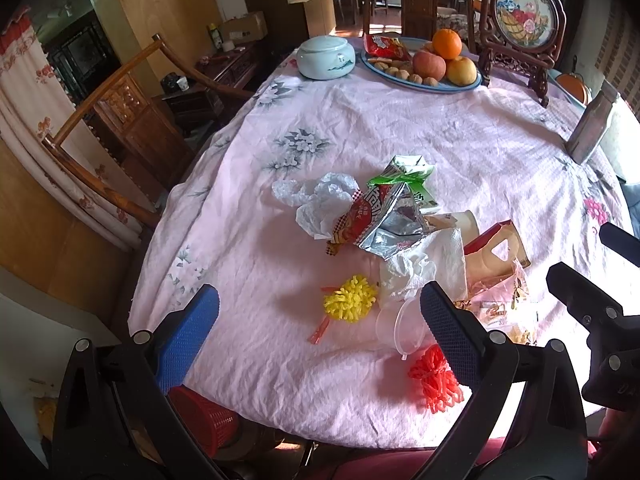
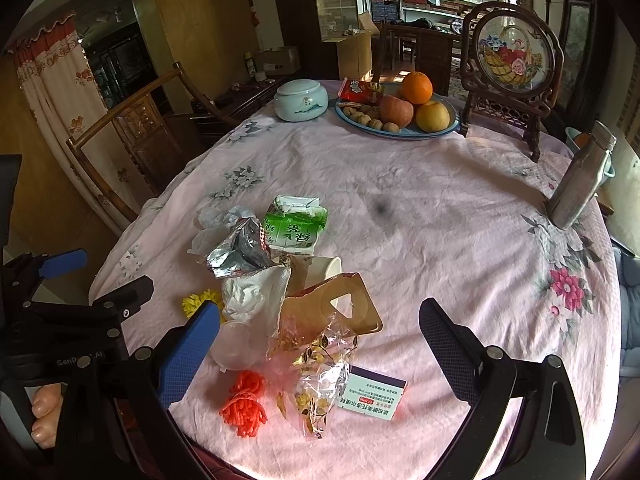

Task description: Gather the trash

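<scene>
Both grippers hover above the near edge of the bench, which is covered by a pink floral cloth. The left gripper has its jaws spread wide and holds nothing; the right gripper is likewise spread apart and empty. The trash lies in a loose pile on the near half of the bench: a green carton, a foil snack bag, crumpled tissue, a paper cup, a torn cardboard handle piece, a clear printed wrapper, and a small white box nearest the edge. A yellow pompom and a red pompom lie beside the pile. A fruit plate and a steel flask stand well apart at the far side.
</scene>
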Available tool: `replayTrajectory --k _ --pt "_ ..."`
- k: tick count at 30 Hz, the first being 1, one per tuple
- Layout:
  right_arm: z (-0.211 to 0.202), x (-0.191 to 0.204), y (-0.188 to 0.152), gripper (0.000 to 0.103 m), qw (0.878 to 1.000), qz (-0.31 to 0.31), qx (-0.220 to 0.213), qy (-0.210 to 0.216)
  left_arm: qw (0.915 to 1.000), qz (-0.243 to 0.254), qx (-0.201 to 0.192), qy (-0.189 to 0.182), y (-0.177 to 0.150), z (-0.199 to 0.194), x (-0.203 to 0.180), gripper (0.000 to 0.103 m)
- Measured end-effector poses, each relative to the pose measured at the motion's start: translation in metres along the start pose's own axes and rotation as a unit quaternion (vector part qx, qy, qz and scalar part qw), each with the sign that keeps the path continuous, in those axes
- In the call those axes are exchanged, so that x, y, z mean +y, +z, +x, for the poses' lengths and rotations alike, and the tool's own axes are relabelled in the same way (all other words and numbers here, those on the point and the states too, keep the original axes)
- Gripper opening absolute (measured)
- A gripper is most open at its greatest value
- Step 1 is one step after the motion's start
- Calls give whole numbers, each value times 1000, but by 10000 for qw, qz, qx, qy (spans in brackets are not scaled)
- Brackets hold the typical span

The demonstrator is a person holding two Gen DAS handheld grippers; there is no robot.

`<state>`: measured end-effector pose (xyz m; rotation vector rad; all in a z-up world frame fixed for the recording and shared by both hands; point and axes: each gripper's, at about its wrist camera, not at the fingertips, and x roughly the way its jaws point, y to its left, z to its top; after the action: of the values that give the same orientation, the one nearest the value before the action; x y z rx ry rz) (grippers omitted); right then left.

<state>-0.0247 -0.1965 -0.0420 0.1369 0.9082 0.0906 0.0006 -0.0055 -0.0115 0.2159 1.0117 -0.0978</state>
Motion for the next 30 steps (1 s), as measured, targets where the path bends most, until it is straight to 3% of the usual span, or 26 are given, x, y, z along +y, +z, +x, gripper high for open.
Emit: replayTrajectory --k 30 --pt "0 7 -3 97 10000 -27 3 -61 10000 -6 28 24 -1 3 6 96"
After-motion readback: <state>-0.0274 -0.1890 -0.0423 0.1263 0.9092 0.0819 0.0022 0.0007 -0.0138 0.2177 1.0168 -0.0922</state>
